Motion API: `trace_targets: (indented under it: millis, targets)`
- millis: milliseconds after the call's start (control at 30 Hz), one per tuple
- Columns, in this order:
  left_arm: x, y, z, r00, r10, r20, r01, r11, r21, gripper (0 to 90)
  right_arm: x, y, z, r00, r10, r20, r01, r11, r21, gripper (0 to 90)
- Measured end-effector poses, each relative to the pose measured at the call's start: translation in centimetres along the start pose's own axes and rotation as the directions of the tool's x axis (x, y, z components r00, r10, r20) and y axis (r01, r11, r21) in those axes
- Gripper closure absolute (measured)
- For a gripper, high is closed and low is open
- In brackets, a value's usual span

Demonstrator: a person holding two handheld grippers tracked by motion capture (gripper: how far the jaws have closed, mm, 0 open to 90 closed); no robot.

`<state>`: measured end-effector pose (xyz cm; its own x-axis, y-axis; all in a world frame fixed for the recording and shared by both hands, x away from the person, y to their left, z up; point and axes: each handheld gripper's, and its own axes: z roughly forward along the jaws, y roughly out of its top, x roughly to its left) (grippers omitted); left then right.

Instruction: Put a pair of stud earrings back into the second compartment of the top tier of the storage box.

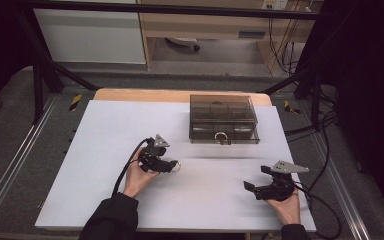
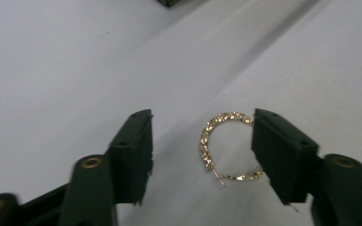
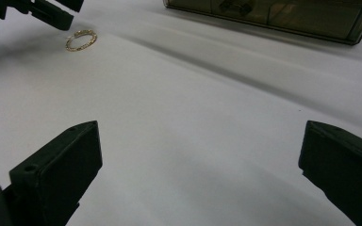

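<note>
The gold ring [image 2: 226,146] lay flat on the white table [image 1: 105,150], between the wide-apart jaws of the left gripper [image 2: 200,155], likely ready to be picked up. The left hand [image 1: 139,177] leaned low toward it. The right gripper [image 1: 264,184], jaws apart and empty, waited near the brown box [image 1: 223,120]

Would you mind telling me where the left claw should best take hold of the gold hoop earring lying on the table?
Probably from above, across the hoop. The gold hoop earring lies flat on the white table, so pinch opposite sides of its rim. The left claw is open, already straddling it; one jaw sits at the rim, so centre first.
</note>
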<state>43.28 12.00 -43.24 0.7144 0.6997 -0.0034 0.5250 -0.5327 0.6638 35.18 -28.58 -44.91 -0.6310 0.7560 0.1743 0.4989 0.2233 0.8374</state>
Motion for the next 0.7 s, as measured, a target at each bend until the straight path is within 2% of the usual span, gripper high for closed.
trace_targets:
  millis: [33, 300, 700]
  targets:
    - [-0.01, -0.06, 0.11, 1.0, 0.002, -0.008, -0.002, 1.0, 0.004, 45.9, 0.0, 0.0, 0.0, 1.0, 0.0, 0.0, 0.0, 1.0, 0.0, 0.4]
    - [-0.06, -0.23, 0.37, 0.9999, -0.008, 0.013, 0.008, 1.0, 0.002, 65.5, -0.01, 0.01, -0.02, 1.0, -0.001, 0.0, 0.001, 1.0, -0.001, 0.5]
    - [-0.22, -0.34, 0.88, 1.0, 0.003, 0.002, -0.003, 0.9998, 0.018, 80.4, -0.03, 0.01, -0.04, 1.0, -0.002, 0.001, 0.002, 1.0, -0.005, 0.4]
